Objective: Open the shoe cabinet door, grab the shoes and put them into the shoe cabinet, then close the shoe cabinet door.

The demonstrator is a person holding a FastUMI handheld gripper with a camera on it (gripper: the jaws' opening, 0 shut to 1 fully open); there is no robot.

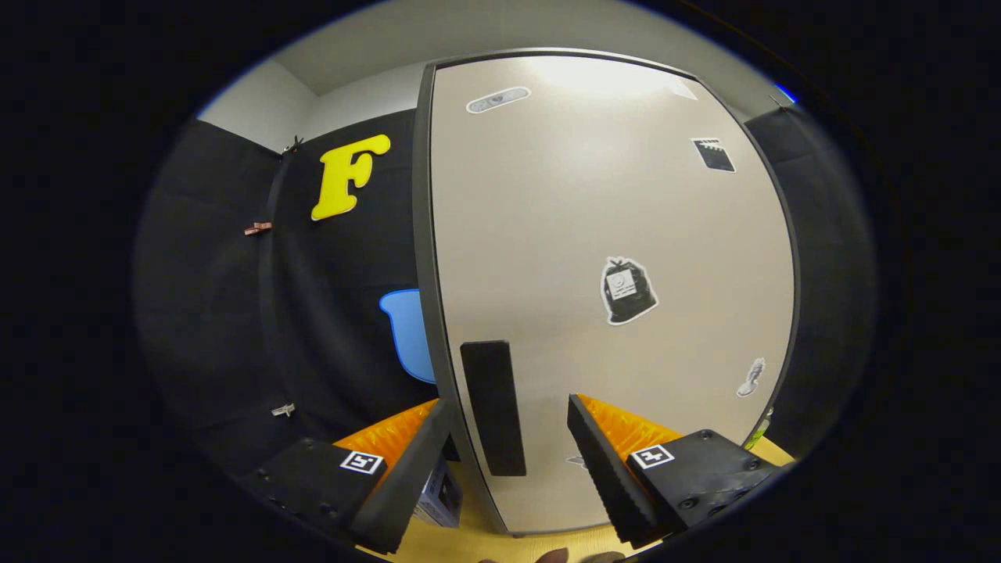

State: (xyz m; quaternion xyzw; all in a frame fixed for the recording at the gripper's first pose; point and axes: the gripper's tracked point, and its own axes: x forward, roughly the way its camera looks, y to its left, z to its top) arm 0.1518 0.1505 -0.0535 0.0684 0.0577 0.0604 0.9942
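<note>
Cabinet door (610, 234) handle (493, 407) sits between the spread hand-held gripper (508, 461) fingers.

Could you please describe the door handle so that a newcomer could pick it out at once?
Find the big beige cabinet door. Near its left edge, low down, sits the handle, just ahead of the open tongs. Unlike the small stickers on the door, it is a plain, tall black bar.
</note>
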